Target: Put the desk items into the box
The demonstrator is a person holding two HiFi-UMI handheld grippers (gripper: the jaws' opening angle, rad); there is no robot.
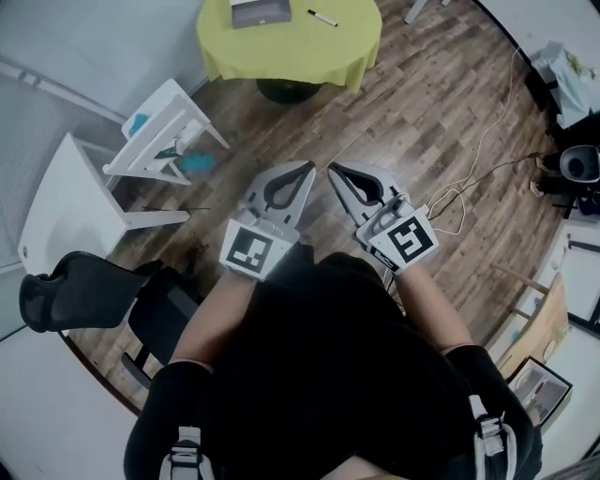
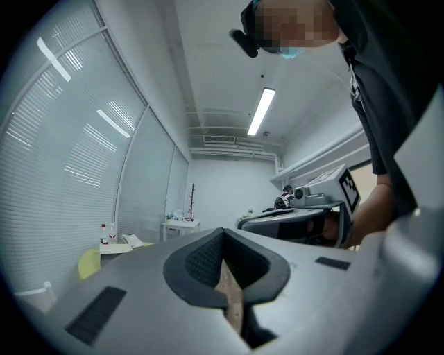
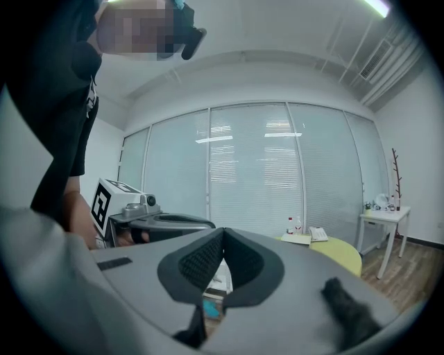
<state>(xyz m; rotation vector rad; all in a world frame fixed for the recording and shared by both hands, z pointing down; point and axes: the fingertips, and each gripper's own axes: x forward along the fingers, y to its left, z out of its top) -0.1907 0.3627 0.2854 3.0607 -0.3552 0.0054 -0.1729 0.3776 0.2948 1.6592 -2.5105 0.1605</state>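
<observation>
A round table under a yellow-green cloth [image 1: 291, 52] stands on the brown wood-plank floor [image 1: 422, 122], well ahead of both pairs of jaws. On the cloth lie a flat grey box [image 1: 260, 11] and, apart to its right, a thin black marker pen [image 1: 322, 18].

Round table [image 1: 281, 58]: covered in yellow-green cloth, matt, draped. Floor [image 1: 422, 122] below the table: brown wood planks, low sheen. Left gripper [image 1: 308, 169], right gripper [image 1: 334, 172]: smooth grey matt plastic; pads [image 2: 201, 267] black, finely textured.
</observation>
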